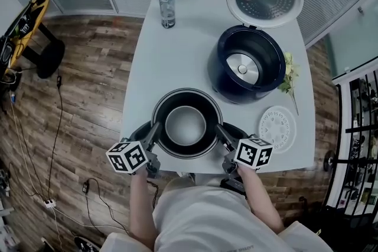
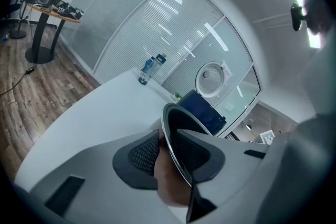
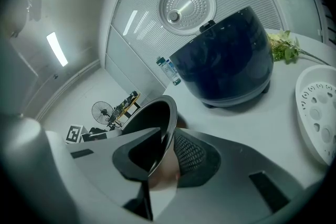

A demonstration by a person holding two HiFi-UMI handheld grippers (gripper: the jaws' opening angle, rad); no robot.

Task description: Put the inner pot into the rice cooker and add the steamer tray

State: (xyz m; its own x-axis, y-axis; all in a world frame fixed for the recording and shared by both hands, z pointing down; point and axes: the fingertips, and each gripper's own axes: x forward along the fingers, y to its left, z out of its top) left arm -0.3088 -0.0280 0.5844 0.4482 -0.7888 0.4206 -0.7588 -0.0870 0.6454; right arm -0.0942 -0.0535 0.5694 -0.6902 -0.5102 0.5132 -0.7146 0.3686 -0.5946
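The inner pot (image 1: pixel 186 124) sits on the near side of the rice cooker (image 1: pixel 248 65), towards the edge of the table (image 1: pixel 177 62); whether it rests on the top or is just lifted off it I can't quite tell. It is a round metal bowl, dark-walled, with a pale smooth floor and a thin, hard, flared rim. It looks rigid, probably fairly light while empty, and slick, so the rim is the sensible hold. The left gripper (image 1: pixel 155 130) and the right gripper (image 1: pixel 220 130) are each clamped on that rim at opposite sides, with one textured pad inside the wall and one outside. The steamer tray (image 1: pixel 276 128), a flat white perforated disc, likely plastic, lies just in front of the cooker's right side.
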